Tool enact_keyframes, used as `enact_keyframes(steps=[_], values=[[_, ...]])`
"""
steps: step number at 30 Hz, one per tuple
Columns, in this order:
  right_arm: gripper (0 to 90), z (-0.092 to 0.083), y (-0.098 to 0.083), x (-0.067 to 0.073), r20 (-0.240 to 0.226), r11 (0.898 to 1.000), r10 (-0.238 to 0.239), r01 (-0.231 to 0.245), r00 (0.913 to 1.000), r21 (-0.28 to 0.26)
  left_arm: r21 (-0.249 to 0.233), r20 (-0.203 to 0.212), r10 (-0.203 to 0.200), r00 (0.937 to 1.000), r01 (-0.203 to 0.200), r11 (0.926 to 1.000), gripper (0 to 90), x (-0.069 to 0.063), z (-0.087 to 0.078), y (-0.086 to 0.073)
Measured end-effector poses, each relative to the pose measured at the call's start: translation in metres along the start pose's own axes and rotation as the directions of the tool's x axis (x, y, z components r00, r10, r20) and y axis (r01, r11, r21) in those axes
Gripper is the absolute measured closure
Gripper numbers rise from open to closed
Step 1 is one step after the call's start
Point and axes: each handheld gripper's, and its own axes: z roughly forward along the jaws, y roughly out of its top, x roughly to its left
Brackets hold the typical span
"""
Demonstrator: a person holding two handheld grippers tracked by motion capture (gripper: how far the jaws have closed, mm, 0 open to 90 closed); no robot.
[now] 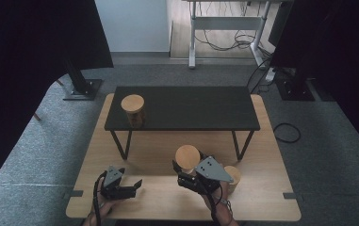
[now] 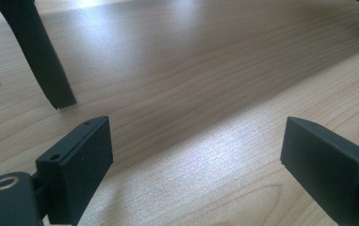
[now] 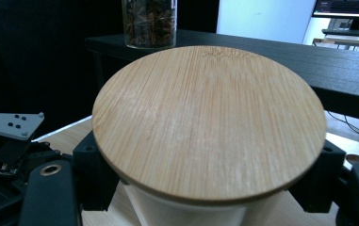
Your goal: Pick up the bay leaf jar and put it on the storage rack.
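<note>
Much of the held jar (image 3: 210, 122) is hidden: in the right gripper view its bamboo lid covers the body, and only a strip of pale wall shows beneath the rim, cut off by the bottom edge. What is inside cannot be made out. In the high view the same jar (image 1: 187, 157) appears as a round wooden disc, with the right gripper (image 1: 186, 175) just behind it on the person's side. The jaws are clamped on the jar's body under the lid, one black pad at each side.

A second lidded jar (image 1: 232, 175) stands on the bench (image 1: 134, 155) just beside the right gripper, and the grey three-cornered plate covers part of it. A third jar (image 1: 133, 109) stands on the left end of the black shelf (image 1: 191, 107) that rises on thin legs from the bench. The right gripper view shows this jar's glass wall (image 3: 149, 21) with dark star-shaped spices inside, its top cut off by the frame.

That makes three jars with wooden lids, one shelf, and two grippers.

The left gripper (image 1: 129, 188) rests low near the bench's front edge, well apart from the jars. In the left gripper view its jaws stand wide apart over bare wood grain (image 2: 191, 94), with nothing between them. One shelf leg (image 2: 40, 56) slants down at the upper left, its upper part cut off.
</note>
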Motion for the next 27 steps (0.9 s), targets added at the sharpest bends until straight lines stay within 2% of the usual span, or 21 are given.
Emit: enact_keyframes(steps=[27], values=[[24.4,0.0,0.021,-0.007,-0.012,1.0,0.002,-0.002,0.9999,-0.03,0.0,0.003,0.001,1.0,-0.001,1.0,9.2,0.0,0.0,0.0]])
